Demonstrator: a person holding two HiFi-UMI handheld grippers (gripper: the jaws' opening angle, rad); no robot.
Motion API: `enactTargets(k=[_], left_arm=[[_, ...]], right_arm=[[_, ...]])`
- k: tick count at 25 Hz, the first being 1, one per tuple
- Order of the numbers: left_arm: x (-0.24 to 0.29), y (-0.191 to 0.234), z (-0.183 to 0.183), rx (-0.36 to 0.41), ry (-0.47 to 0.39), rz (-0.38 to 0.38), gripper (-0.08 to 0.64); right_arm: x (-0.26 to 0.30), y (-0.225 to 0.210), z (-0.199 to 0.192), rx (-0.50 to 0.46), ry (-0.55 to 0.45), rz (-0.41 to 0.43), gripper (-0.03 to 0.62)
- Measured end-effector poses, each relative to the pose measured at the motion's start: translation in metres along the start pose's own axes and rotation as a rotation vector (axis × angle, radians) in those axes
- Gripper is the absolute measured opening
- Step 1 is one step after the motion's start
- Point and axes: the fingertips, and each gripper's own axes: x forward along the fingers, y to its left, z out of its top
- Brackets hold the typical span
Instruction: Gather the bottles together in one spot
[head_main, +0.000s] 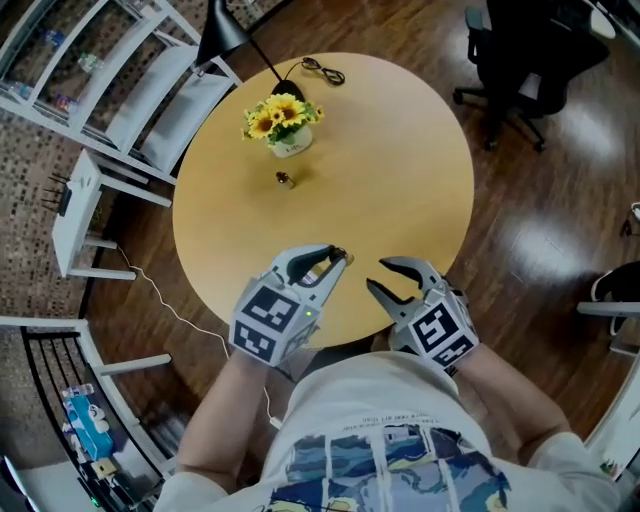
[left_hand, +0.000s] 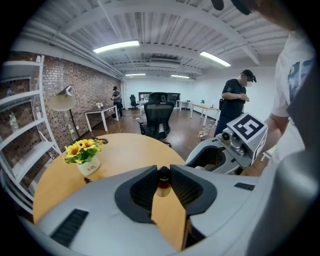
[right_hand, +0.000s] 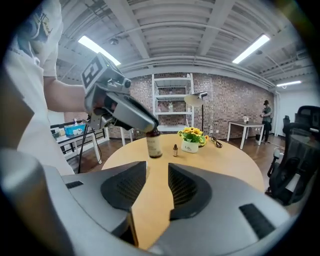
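Your left gripper pinches a small brown cylindrical bottle by its dark cap; your right gripper angles downward, jaws apart.

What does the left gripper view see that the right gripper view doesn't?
Only the left gripper view: the right tool, open and empty, with a person in a cap behind. Only the right gripper view: the left tool from outside, and something blue on a rack. Both: the brown bottle the left tool grips, the sunflower pot, the round table.
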Motion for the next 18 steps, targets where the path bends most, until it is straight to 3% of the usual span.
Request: enactTargets(k=[7,18], left_arm=[[-0.007,0.119,-0.024,-0.082,0.059,0.151,0.086],[0.058,0.237,-0.103,-0.231,0.122,0.221,0.086]], right_arm=[[0.01,-0.018,-0.012,0.087,0.009,-0.035,0.149],[0.037,-0.037,-0.018,0.142,0.079,-0.072,0.141]])
